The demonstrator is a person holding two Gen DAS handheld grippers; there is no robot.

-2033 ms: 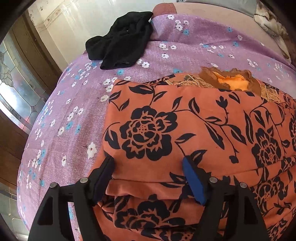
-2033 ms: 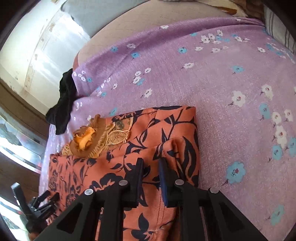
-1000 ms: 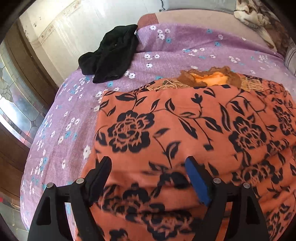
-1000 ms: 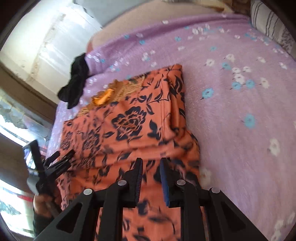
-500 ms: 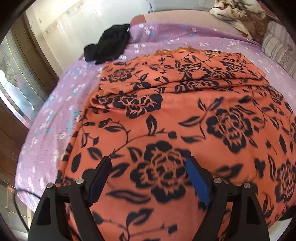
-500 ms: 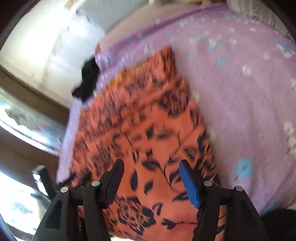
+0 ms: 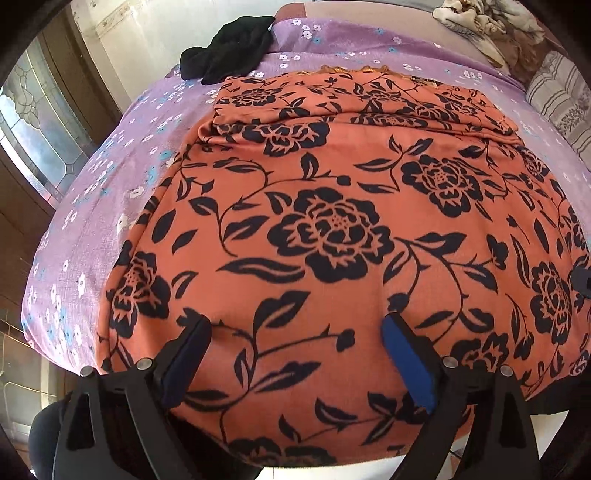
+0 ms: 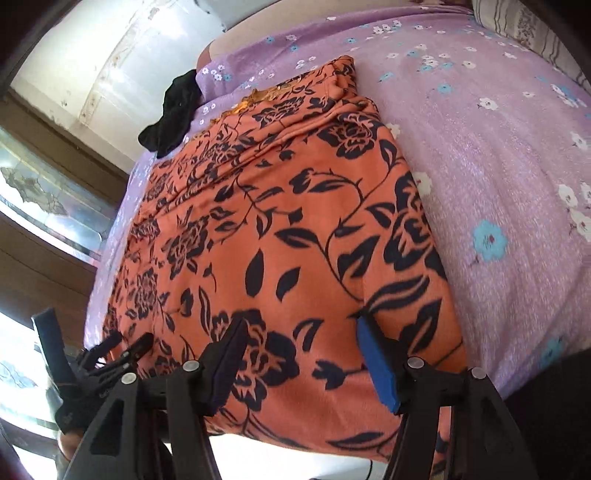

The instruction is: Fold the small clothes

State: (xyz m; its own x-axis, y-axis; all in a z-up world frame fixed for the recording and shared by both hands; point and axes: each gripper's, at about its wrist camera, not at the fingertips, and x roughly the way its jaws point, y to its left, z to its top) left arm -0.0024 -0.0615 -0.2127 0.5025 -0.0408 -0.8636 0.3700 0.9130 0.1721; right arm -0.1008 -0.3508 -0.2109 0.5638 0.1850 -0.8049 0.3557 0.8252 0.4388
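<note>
Orange garment with black rose print [image 7: 332, 206] spread flat over purple floral bedsheet [image 7: 110, 177], near hem draped over bed edge. Folded band seen at far end. Left gripper [image 7: 295, 354] held above near hem, jaws wide, just opened further, nothing pinched. Crumpled black cloth [image 7: 229, 48] lying beyond, at bed's far corner.

An orange floral garment [image 7: 332, 221] blankets the near half of the bed, draping over its front edge — no bare sheet there for a gripper to set down. To its right, the purple flowered bedsheet [image 8: 498, 155] lies open and uncluttered up to a striped pillow [image 8: 517, 22] at the far corner. On the left, a narrower strip of sheet runs beside the wall [image 7: 155, 33]. A black bundle of cloth [image 7: 229, 48] sits at the far left corner — beyond the garment's folded far edge.
</note>
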